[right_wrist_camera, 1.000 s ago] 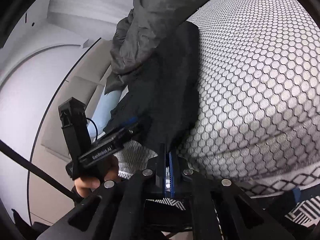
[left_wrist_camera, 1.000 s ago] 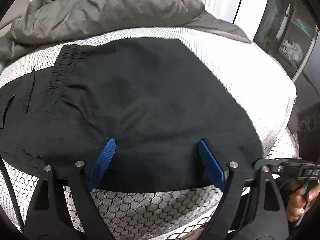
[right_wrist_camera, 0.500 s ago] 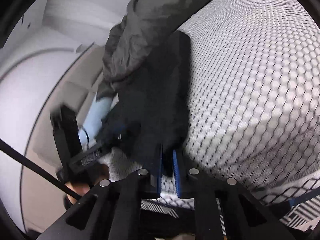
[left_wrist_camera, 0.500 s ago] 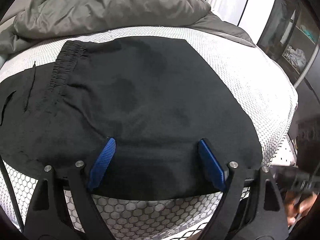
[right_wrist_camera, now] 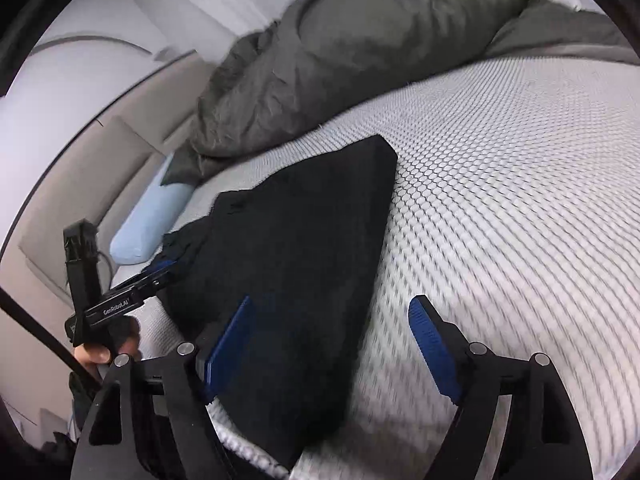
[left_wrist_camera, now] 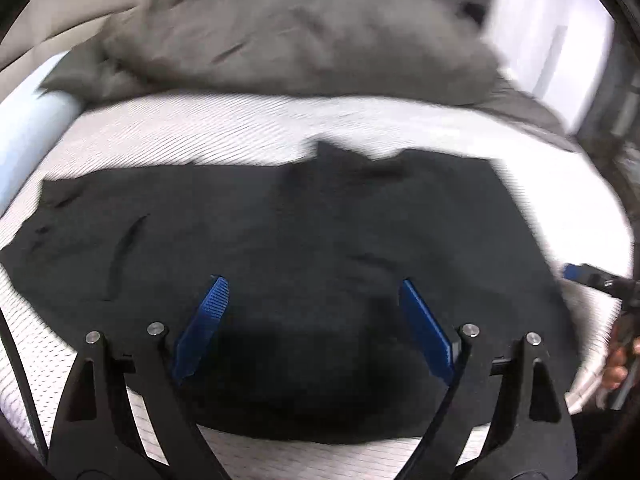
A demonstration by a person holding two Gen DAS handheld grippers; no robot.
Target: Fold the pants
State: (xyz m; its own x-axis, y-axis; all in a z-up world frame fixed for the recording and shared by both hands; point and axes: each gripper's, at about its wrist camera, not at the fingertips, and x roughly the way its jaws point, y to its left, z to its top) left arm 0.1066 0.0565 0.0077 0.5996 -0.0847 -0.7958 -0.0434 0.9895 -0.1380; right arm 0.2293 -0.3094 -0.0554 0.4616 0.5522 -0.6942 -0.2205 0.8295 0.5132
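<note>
We see the black, matte, soft-knit pants (left_wrist_camera: 304, 240) lying folded flat on the bed, forming a broad dark slab with a rumpled far edge; from the right wrist view the same pants (right_wrist_camera: 296, 280) read as a wedge with one sharp far corner. They rest on the white mattress cover (right_wrist_camera: 500, 200), a mesh fabric with a fine honeycomb pattern. Behind the pants a crumpled grey duvet (left_wrist_camera: 288, 32) is heaped along the far side of the bed, and a pale blue cylindrical bolster (right_wrist_camera: 154, 218) lies at the mattress edge beside a beige padded headboard (right_wrist_camera: 80, 184). Pale walls close the room (the left wrist view is motion-blurred, so finer detail there cannot be read).

The left tongs (left_wrist_camera: 312, 322) point steeply down over the near part of the pants, their blue ribbed pads (left_wrist_camera: 202, 326) set well apart with only flat fabric below. The right tongs (right_wrist_camera: 332, 350) have just been opening and now stand wide apart; the left pad is over the near edge of the pants, the right pad over bare mesh, and neither presses on cloth. A hand (right_wrist_camera: 102, 354) grips the left tongs' handle at the bed's edge.
</note>
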